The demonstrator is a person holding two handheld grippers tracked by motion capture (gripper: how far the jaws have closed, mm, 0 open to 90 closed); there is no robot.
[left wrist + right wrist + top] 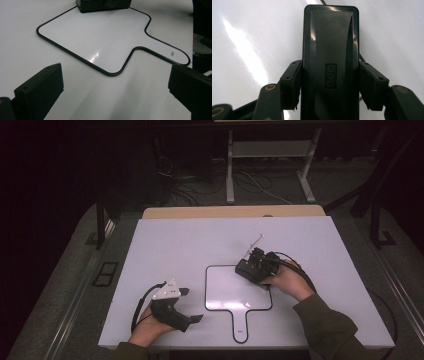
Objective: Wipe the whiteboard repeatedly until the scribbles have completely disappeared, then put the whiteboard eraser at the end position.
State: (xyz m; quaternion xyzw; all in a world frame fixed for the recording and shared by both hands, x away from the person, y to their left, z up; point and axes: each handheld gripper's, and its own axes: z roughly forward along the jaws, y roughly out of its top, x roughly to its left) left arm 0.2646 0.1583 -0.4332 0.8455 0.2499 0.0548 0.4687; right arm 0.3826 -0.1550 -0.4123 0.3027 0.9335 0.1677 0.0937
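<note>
One black eraser block [330,62], embossed lettering on top, clamped lengthwise between both jaws of the right gripper [330,85]; it rests on the upper right corner of a paddle-shaped whiteboard [230,290] with black rim and handle. Whiteboard lies flat on the white table [175,245]. Left gripper [190,305], jaws spread wide and holding nothing, sits just left of the board, pointed toward it.
</note>
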